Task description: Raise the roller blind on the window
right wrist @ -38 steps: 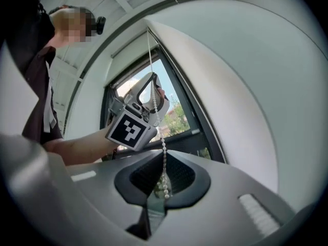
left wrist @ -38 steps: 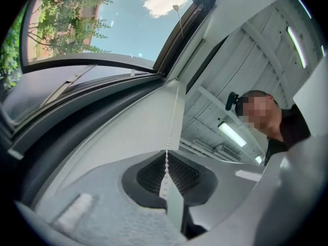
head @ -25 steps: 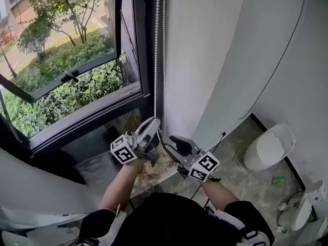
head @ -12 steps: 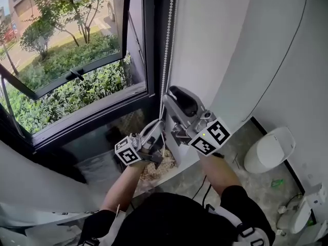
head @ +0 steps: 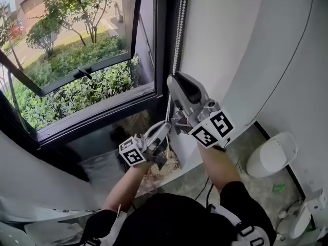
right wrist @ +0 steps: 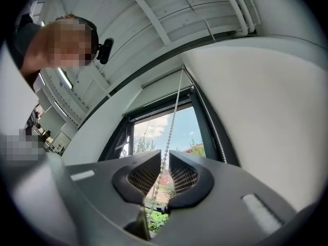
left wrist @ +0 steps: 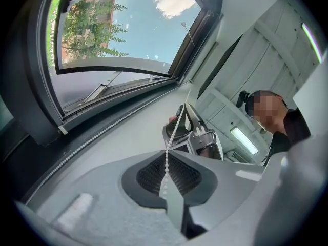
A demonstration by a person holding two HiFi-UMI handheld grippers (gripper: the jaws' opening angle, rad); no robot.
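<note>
A white bead chain (head: 178,29) hangs along the dark window frame (head: 160,45). My left gripper (head: 165,126) is low and shut on the bead chain (left wrist: 173,132); in its own view the left gripper (left wrist: 168,158) clamps the beads between its pads. My right gripper (head: 173,80) is higher up on the same strand. In its own view the right gripper (right wrist: 163,160) has its jaws close together, having just been closing, with the bead chain (right wrist: 174,111) running in the narrow gap, not pinched. The blind's fabric is not in view.
The window sash (head: 77,73) is tilted open over shrubs (head: 77,91). A white wall (head: 220,40) stands right of the chain, with a thin black cable (head: 287,60) on it. A white toilet (head: 271,155) stands on the floor at the lower right. A second chain strand (right wrist: 212,132) follows the frame.
My right gripper has risen from beside the left gripper to well above it along the chain, and its jaws have narrowed around the beads. The left gripper has kept its grip and place.
</note>
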